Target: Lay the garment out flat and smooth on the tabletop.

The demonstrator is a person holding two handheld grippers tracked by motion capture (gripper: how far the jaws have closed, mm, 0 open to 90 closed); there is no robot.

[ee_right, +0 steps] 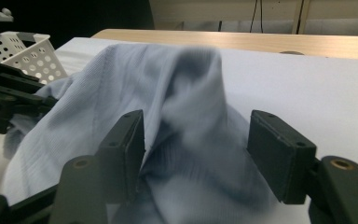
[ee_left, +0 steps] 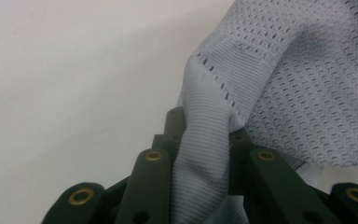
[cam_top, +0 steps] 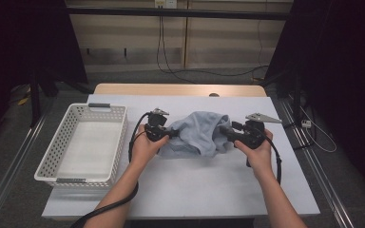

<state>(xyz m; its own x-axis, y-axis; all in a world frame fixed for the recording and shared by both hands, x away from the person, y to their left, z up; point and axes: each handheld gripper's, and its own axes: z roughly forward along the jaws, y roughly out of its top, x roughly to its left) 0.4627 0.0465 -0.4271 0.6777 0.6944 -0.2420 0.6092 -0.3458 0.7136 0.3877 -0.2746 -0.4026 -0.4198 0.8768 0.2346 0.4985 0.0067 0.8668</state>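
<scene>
so: one blue cloth (cam_top: 197, 133), two grippers, one white basket (cam_top: 83, 142).

One cloth (cam_top: 197, 134), light blue, lies on one desk (cam_top: 209, 185). One white basket (cam_top: 83, 142) sits beside it. Two grippers, left (cam_top: 173, 134) and right (cam_top: 224, 130), two hands.
</scene>
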